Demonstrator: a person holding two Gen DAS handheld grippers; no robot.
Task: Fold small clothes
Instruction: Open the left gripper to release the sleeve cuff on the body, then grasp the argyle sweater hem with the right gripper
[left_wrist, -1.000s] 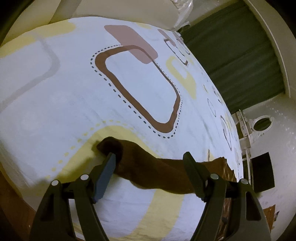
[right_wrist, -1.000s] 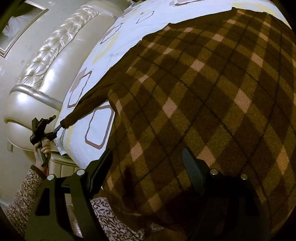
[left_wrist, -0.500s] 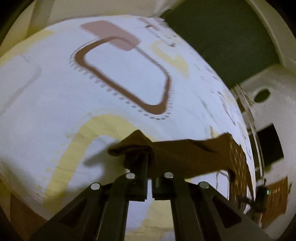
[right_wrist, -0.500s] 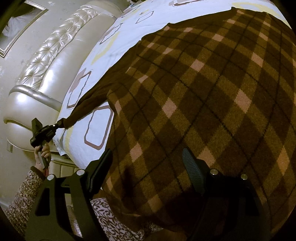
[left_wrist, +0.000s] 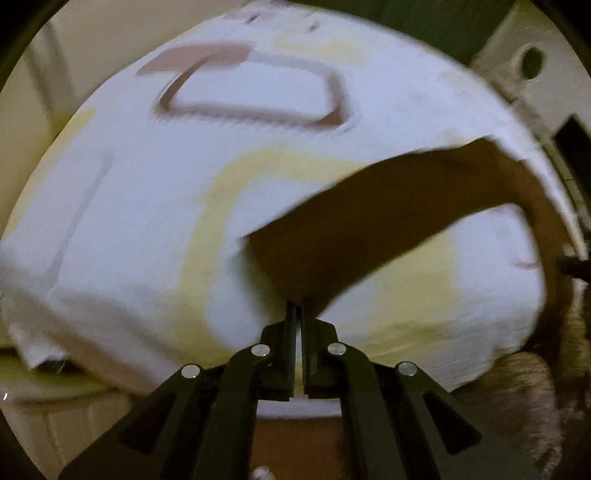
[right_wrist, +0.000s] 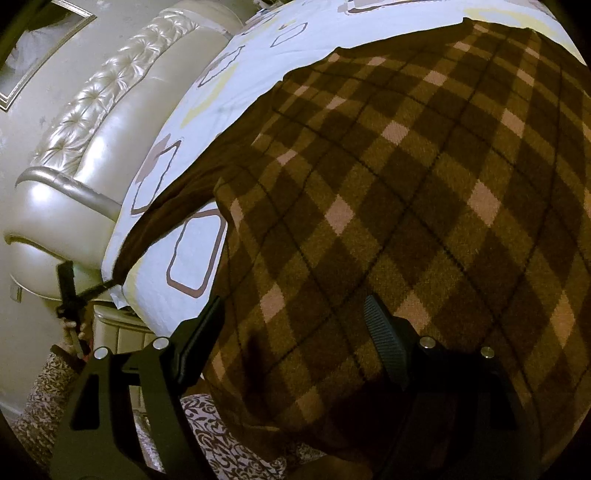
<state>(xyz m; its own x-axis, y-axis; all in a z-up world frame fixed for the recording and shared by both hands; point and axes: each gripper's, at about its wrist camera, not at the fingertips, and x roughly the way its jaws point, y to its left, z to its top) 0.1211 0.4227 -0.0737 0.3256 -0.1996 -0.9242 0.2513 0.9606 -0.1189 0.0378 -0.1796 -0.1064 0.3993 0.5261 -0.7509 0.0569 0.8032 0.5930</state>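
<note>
A brown argyle sweater (right_wrist: 388, 206) lies spread on the patterned bed sheet (right_wrist: 258, 62). Its plain dark sleeve (right_wrist: 173, 206) runs left to the bed's corner. There my left gripper (right_wrist: 107, 284), held in a hand, is shut on the sleeve's end. In the left wrist view the left gripper (left_wrist: 297, 308) pinches the sleeve (left_wrist: 399, 210), which rises off the sheet (left_wrist: 140, 206) toward the right. My right gripper (right_wrist: 295, 325) stands open just above the sweater's near part, with nothing pinched between its fingers.
A padded cream headboard (right_wrist: 92, 140) curves round the bed's left side. A cream bed frame (right_wrist: 118, 332) sits below the corner. The person's patterned sleeve (right_wrist: 44, 387) and patterned fabric (right_wrist: 221, 424) are at the near edge. A green curtain (left_wrist: 424, 14) hangs beyond the bed.
My left gripper shut on the sleeve's end, rolled, and drew it outward to the bed's corner, stretching the sleeve. The right gripper and the sweater body stayed put.
</note>
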